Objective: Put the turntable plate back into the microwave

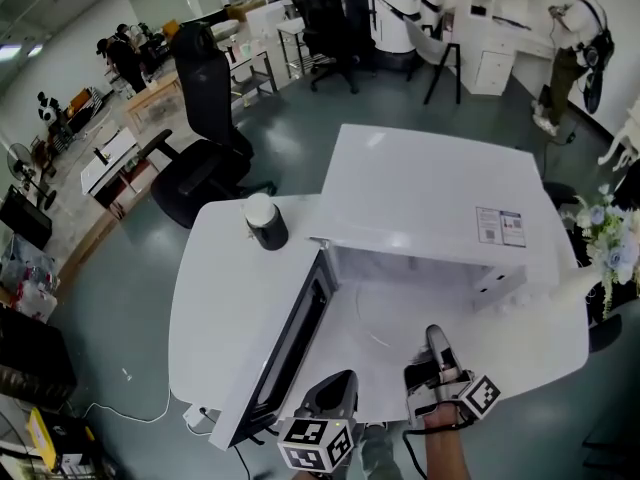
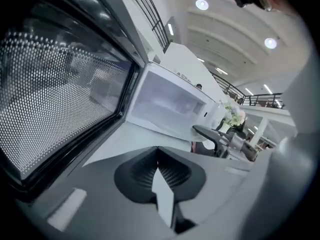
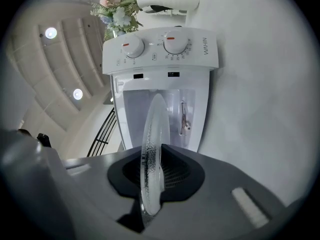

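The microwave (image 3: 160,74) is standing open ahead of the right tongs (image 3: 156,160), which are pinching the glass turntable plate (image 3: 154,119) edge-on before its cavity; the left tongs (image 2: 159,170) are hanging closed, empty, beside the door (image 2: 65,89).

Three views, one open microwave (image 1: 430,203)
Head view looks steeply down from above; both gripper views sit low and close, facing its cavity.

white table (image 1: 215,298) fills the middle of the frame, with a black canister with a white cap (image 1: 265,220) upright on its upper-left part. black office chair (image 1: 205,138) just beyond, upper left. pale flowers (image 1: 605,243) at the right edge. a person (image 1: 572,38) stands upper right.
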Available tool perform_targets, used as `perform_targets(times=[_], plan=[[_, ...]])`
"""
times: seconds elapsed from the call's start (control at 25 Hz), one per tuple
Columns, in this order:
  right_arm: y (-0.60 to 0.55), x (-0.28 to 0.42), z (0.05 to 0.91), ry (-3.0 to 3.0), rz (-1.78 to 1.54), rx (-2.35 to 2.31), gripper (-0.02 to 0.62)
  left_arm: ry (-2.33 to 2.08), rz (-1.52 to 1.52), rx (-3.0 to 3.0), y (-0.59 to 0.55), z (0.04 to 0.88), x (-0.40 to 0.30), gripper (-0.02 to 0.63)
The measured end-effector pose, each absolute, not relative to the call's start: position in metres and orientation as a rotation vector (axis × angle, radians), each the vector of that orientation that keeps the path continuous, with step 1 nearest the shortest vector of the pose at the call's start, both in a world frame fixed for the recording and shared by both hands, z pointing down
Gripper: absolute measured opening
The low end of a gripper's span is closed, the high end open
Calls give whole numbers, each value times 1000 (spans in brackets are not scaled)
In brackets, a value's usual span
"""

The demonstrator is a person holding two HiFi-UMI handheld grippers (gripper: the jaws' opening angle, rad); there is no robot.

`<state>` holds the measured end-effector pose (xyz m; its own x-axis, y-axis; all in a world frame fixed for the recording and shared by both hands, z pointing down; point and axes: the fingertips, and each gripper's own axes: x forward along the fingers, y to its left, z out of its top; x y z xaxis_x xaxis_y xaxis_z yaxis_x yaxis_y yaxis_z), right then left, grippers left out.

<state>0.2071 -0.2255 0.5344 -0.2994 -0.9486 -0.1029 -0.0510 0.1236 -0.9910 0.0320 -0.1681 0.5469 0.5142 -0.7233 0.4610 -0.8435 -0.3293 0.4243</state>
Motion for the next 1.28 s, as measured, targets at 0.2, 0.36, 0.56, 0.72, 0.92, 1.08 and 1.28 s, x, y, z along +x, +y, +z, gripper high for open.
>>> perform_targets(times=[0.2, 0.36, 0.56, 0.72, 0.92, 1.08, 1.28], plan=[[-238, 211, 540, 1516, -1296, -1031, 44, -1288, 237, 2119, -174, 550, 34, 0], [-250, 213, 543, 1505, -1287, -1034, 44, -1291, 235, 2116, -180, 552, 34, 0], [-263, 216, 548, 1488, -1291, -1056, 44, -1295, 243, 2108, -184, 558, 36, 0], [-271, 218, 553, 1472, -1293, -1071, 44, -1303, 254, 2098, -189, 565, 35, 0], [-281, 220, 557, 1437, -1283, -1081, 44, -1316, 260, 2091, -197, 568, 34, 0], [-289, 222, 560, 1407, -1278, -1092, 44, -1312, 261, 2089, -201, 568, 35, 0], [-299, 222, 560, 1393, -1271, -1097, 44, -1303, 269, 2088, -207, 569, 37, 0]])
